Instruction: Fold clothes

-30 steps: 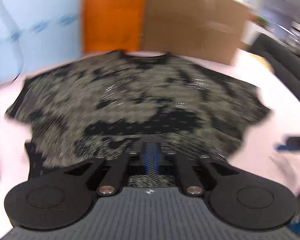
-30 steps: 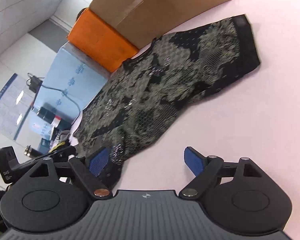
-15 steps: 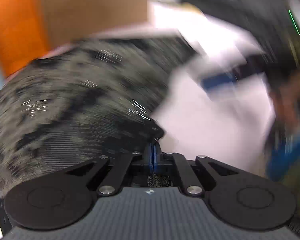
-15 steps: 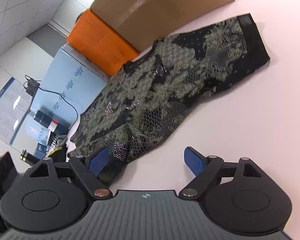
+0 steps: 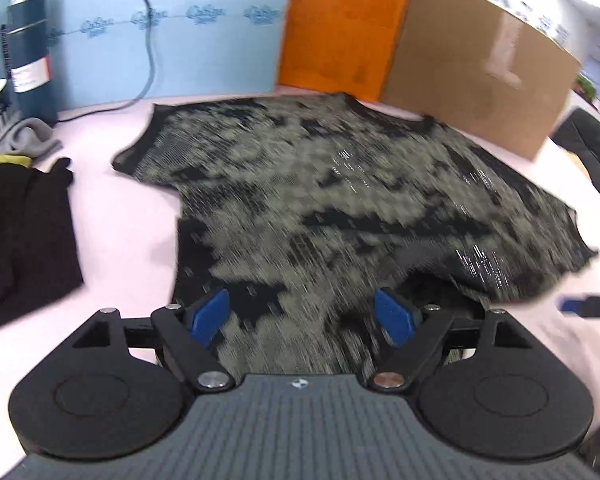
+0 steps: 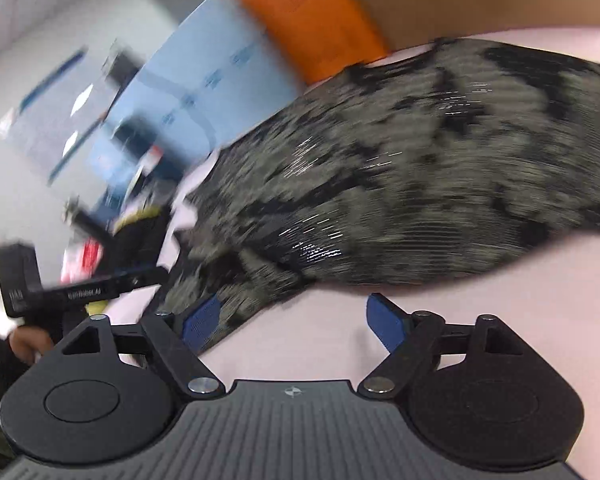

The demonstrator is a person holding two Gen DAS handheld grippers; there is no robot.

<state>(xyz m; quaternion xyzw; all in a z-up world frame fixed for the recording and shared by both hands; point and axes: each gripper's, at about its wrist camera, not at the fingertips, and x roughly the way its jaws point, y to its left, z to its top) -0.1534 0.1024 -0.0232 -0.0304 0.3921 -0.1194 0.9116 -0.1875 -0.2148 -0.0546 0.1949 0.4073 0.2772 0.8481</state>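
A black and beige patterned T-shirt point(image 5: 340, 200) lies spread on the pale pink table point(image 5: 112, 280), collar toward the boxes. My left gripper point(image 5: 302, 316) hovers over the shirt's near hem. Its jaws are opening, the cloth lies beneath them, and the blue pads point(image 5: 210, 314) press on nothing. In the right wrist view the shirt point(image 6: 420, 180) is blurred. My right gripper point(image 6: 294, 320) stands wide at the shirt's near edge, jaws closing slightly. Its left pad point(image 6: 200, 322) is over the cloth and bare table lies between the fingers. A hand point(image 6: 24, 340) holds the left gripper point(image 6: 80, 288) at the far left.
Folded black clothes point(image 5: 20, 232) lie left of the shirt, beside a grey cloth point(image 5: 32, 136) and a dark bottle point(image 5: 28, 52). A blue board point(image 5: 160, 32), an orange box point(image 5: 340, 28) and a cardboard box point(image 5: 480, 68) line the back. A black chair point(image 5: 592, 152) stands at the right.
The left gripper was shut on the shirt's hem half a second ago; it has let go and stands open over the hem. The right gripper has swung across the table's near side.
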